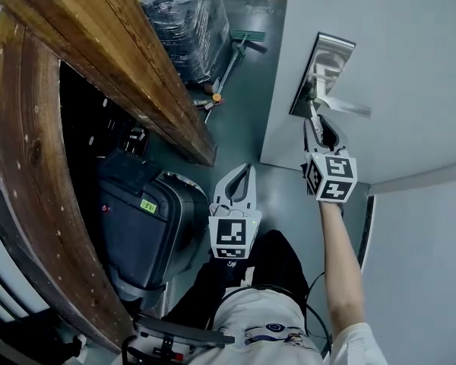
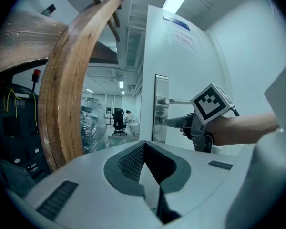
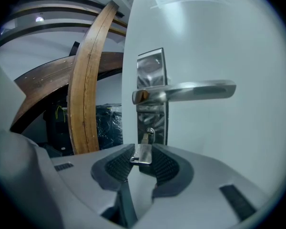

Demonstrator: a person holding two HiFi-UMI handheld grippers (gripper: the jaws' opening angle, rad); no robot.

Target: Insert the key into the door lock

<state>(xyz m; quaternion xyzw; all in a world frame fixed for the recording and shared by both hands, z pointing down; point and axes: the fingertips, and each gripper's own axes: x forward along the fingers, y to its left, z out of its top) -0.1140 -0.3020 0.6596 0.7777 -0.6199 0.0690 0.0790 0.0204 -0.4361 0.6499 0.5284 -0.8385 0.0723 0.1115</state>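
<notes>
Right gripper (image 3: 142, 152), fingers clamped on the head of the key (image 3: 144, 149), key tip at the keyhole of the door lock (image 3: 150, 132), lock just below the lever handle (image 3: 190, 90) on the white door (image 3: 229, 42), left gripper (image 1: 247, 171) well back from the lock, fingers closed on nothing.

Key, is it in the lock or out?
In, it seems: the key, held by the right claw, has its tip in the keyhole. How deep, cannot tell.

Key (image 3: 142, 154) tip at the lock (image 3: 150, 131) — depth unclear
</notes>
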